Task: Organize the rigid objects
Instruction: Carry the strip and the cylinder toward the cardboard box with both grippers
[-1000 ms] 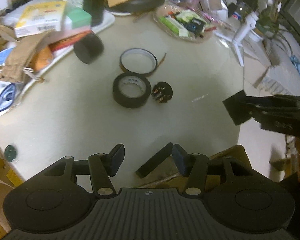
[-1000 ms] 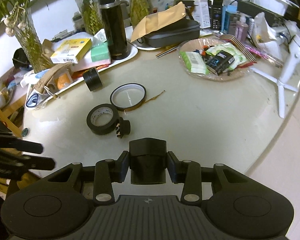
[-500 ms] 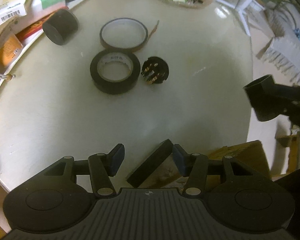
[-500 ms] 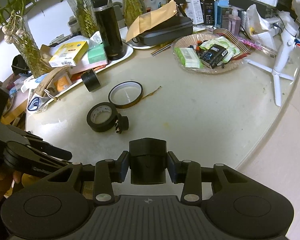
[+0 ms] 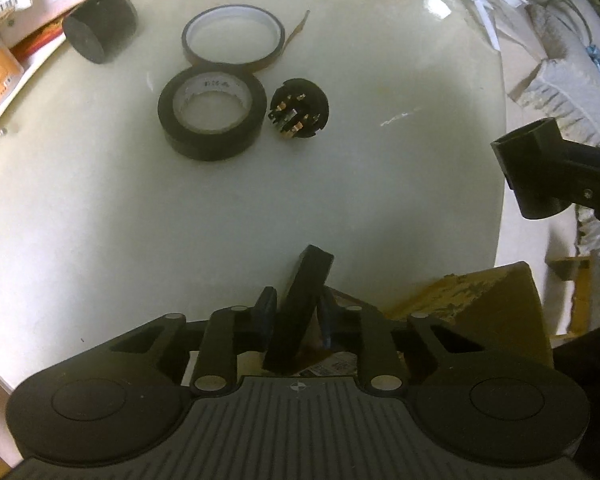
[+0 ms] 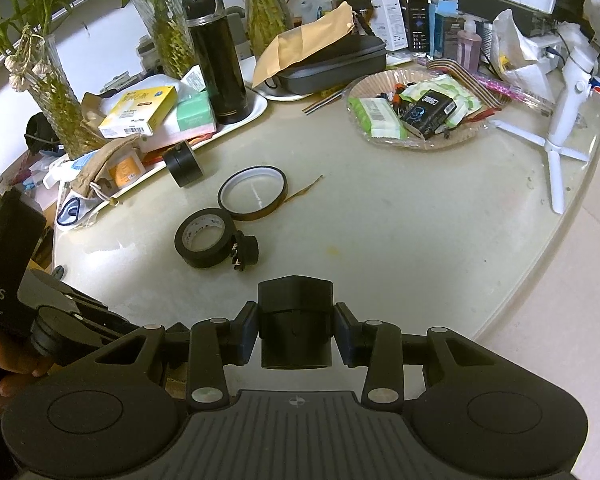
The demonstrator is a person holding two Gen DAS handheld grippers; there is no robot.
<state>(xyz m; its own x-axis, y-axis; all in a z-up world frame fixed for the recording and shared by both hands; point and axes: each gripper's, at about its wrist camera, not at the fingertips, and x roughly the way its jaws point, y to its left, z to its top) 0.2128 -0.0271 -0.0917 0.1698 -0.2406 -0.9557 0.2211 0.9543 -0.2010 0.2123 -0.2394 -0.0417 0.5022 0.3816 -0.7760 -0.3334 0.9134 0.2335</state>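
A flat black bar point(image 5: 300, 308) stands tilted between the pads of the left gripper point(image 5: 294, 314), whose jaws have just been closing onto it at the tabletop's point(image 5: 100, 220) near edge. The right gripper point(image 6: 296, 334) clamps a black plastic fitting point(image 6: 295, 328) above the same edge. Mid-table lie a black tape roll point(image 6: 204, 242), touching a black round connector point(image 6: 246, 254), and an amber tape roll point(image 6: 253, 192). The clear dish point(image 6: 452, 142) at the far edge holds packets and a small black box.

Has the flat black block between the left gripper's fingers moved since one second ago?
Yes. The flat black block lay slanted; it now stands nearly upright, pinched as the left gripper's jaws just closed, beside the table's edge.
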